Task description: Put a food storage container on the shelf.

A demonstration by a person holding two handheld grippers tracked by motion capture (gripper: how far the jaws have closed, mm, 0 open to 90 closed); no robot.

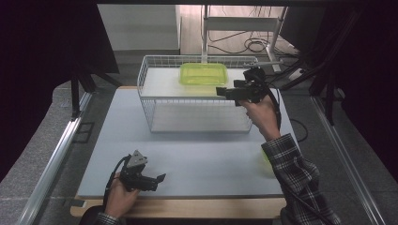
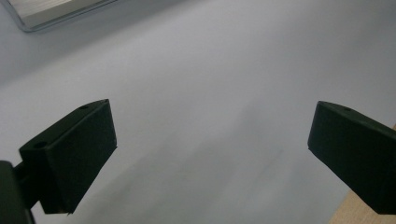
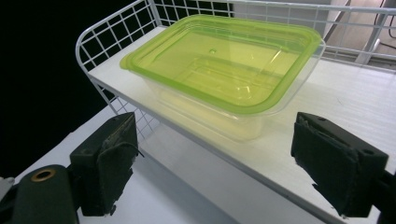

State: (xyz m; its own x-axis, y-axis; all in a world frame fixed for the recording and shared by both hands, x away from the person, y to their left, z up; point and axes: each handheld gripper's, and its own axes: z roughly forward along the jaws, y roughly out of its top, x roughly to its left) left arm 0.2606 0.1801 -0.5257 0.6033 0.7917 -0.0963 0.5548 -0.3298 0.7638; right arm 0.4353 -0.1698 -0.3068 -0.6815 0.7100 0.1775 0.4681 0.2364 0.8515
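my right gripper (image 3: pixel 212 158), jaws wide and empty, hangs just before the green-lidded container (image 3: pixel 224 70) on the wire rack (image 1: pixel 155 84); next i close on it.

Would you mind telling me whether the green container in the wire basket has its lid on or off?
On. The green lid sits flat across the clear container, its rim overlapping the tub all round, upright on the white shelf inside the wire basket.

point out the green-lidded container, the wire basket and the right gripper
green-lidded container (image 3: pixel 219 60), right gripper view, middle of its lid
wire basket (image 1: pixel 197 127), high view, front wire wall
right gripper (image 3: pixel 215 163), right gripper view, midway between its open fingertips
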